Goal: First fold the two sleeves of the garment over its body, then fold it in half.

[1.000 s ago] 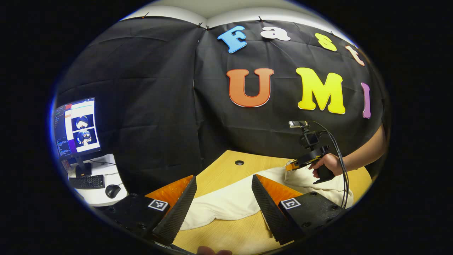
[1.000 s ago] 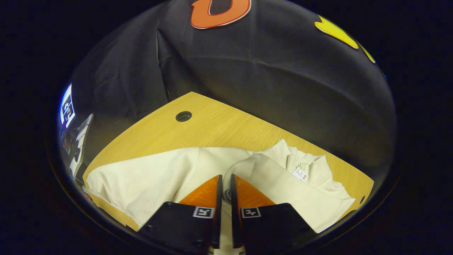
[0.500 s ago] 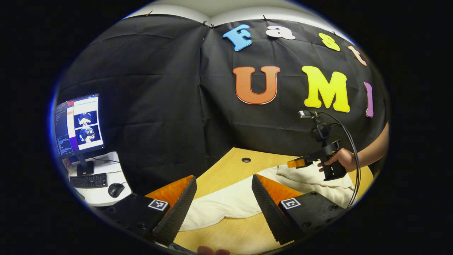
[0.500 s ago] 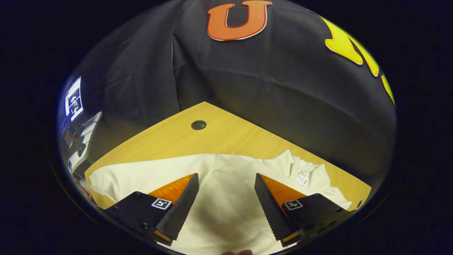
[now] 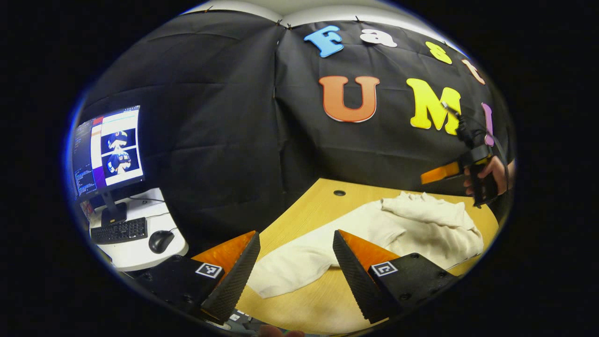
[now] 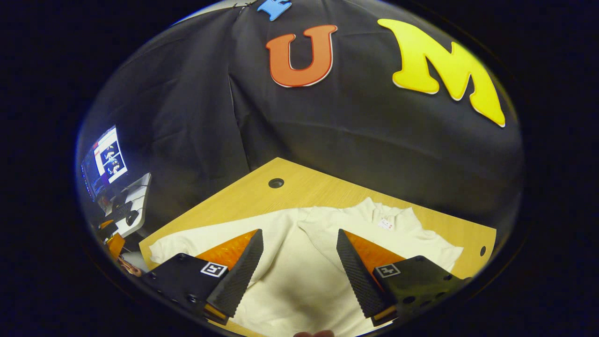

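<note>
A: What is the biggest thing in the scene?

B: A pale wooden surface (image 6: 323, 189) in front of a black cloth wall. Across it lies a cream garment (image 6: 299, 262), its neck opening with a small tag toward the far right edge. In the right gripper view one sleeve (image 6: 346, 229) looks folded across the body.

A: And the other sleeve?

B: In the left gripper view a long cream sleeve (image 5: 299, 262) trails toward the near left edge of the surface, apart from the body. I judge this is the sleeve yet to be folded.

A: Where are the tools?

B: The left hand-held gripper (image 5: 295, 262) hangs above that near sleeve, fingers spread wide, holding nothing. The right hand-held gripper (image 6: 299, 264) is above the garment's body, fingers also spread and empty. In the left gripper view it appears far right, raised well off the cloth, held by a hand (image 5: 491, 171).

A: How should the step be done well?

B: My judgement: lower the left tool onto the sleeve near its cuff, pinch one layer only, lift just enough to clear the surface, carry it over the body and lay it flat. Dragging could bunch the fabric or disturb the folded sleeve.

A: Anything smaller?

B: A monitor (image 5: 107, 154), keyboard (image 5: 119, 230) and mouse (image 5: 161, 241) sit on a side desk at far left
</note>
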The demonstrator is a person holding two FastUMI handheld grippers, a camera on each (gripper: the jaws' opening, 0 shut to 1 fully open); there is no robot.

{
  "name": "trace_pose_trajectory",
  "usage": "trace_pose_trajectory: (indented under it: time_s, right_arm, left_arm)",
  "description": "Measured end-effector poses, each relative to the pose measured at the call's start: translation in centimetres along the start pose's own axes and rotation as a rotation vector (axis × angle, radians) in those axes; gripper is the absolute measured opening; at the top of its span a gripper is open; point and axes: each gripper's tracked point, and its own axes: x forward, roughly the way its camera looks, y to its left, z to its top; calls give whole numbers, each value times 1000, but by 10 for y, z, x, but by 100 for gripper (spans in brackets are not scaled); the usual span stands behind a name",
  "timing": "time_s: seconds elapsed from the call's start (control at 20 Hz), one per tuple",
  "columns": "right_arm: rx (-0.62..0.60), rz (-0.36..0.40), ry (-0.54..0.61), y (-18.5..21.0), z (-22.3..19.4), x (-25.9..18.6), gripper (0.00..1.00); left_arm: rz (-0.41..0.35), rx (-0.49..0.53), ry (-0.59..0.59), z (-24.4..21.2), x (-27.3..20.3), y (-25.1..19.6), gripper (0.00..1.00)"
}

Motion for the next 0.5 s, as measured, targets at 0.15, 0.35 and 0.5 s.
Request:
trace_pose_trajectory:
  time_s: [0.15,0.35,0.5]
  right_arm:
    - [3,-3,3,-5,-13,-47,98]
    - [-22,-70,-5,-34,-24,-105,98]
    - [-27,-148,-8,-61,-30,-137,96]
  left_arm:
    - [-17,37,40,-34,14,16,99]
    - [-53,46,104,-78,39,27,100]
    - [-71,60,145,-102,53,34,100]
